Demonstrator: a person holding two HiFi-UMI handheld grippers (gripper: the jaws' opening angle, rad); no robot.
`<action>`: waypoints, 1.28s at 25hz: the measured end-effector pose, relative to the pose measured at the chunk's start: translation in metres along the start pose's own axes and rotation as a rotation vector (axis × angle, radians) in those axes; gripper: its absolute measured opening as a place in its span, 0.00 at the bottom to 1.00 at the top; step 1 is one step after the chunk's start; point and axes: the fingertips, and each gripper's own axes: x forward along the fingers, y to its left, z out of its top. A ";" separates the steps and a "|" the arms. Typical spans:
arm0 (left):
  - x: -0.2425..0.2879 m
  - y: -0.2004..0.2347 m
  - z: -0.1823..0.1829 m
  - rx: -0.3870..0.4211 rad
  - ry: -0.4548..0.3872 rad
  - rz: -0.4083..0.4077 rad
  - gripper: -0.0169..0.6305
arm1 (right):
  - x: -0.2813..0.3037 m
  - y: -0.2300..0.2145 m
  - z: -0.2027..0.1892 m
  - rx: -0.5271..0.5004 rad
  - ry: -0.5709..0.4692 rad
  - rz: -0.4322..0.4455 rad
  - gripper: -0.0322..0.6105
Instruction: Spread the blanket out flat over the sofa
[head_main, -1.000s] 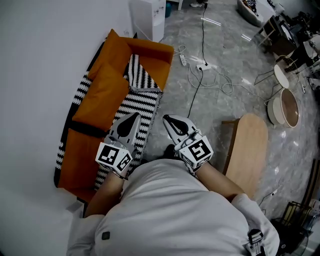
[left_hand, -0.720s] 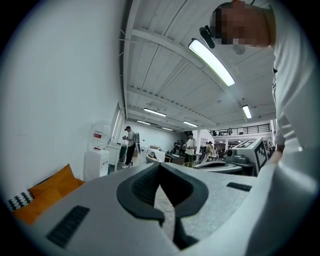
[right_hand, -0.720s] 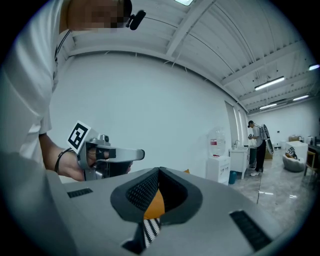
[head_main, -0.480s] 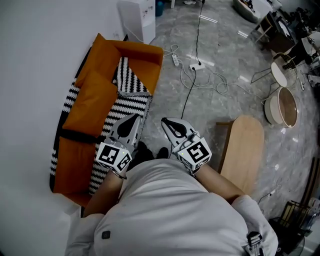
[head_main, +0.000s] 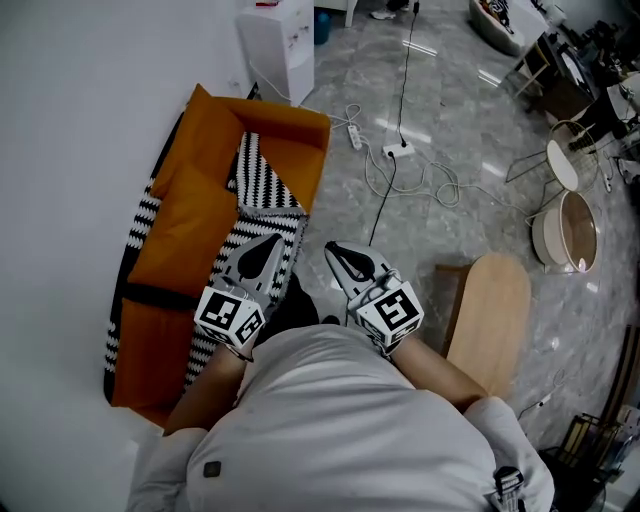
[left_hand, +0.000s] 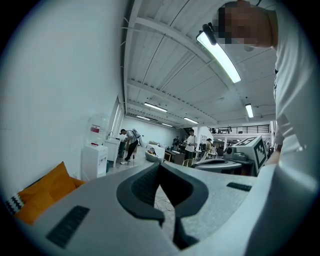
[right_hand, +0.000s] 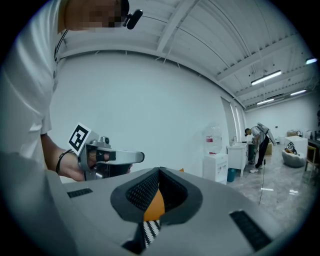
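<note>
An orange sofa (head_main: 175, 230) stands along the white wall at left. The black-and-white zigzag blanket (head_main: 262, 170) lies over its seat, with a strip along the back edge (head_main: 143, 215). The part by the far armrest looks folded over. My left gripper (head_main: 268, 240) hovers above the seat's front edge, shut and empty. My right gripper (head_main: 336, 248) is beside it over the floor, also shut with nothing in it. In the right gripper view, the orange sofa (right_hand: 155, 205) and blanket stripes (right_hand: 150, 227) show past the gripper (right_hand: 159, 171). The left gripper (left_hand: 159, 166) has its tips touching.
A white water dispenser (head_main: 278, 40) stands beyond the sofa's far end. A power strip with cables (head_main: 400, 150) lies on the marble floor. An oval wooden table (head_main: 490, 310) is at my right, and round seats (head_main: 570, 225) stand farther right. People stand far off (left_hand: 190, 145).
The view has shifted slightly, so the sofa sits a little further left and the dispenser shows more. Both grippers stay shut and empty in front of the body.
</note>
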 end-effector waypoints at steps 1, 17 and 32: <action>0.005 0.009 0.003 0.004 0.000 0.002 0.04 | 0.009 -0.005 0.002 -0.002 0.000 0.005 0.09; 0.048 0.191 0.033 -0.056 0.006 0.065 0.04 | 0.198 -0.062 0.021 0.021 0.034 0.072 0.09; 0.034 0.288 -0.020 -0.174 0.022 0.283 0.04 | 0.295 -0.070 -0.045 0.043 0.184 0.244 0.09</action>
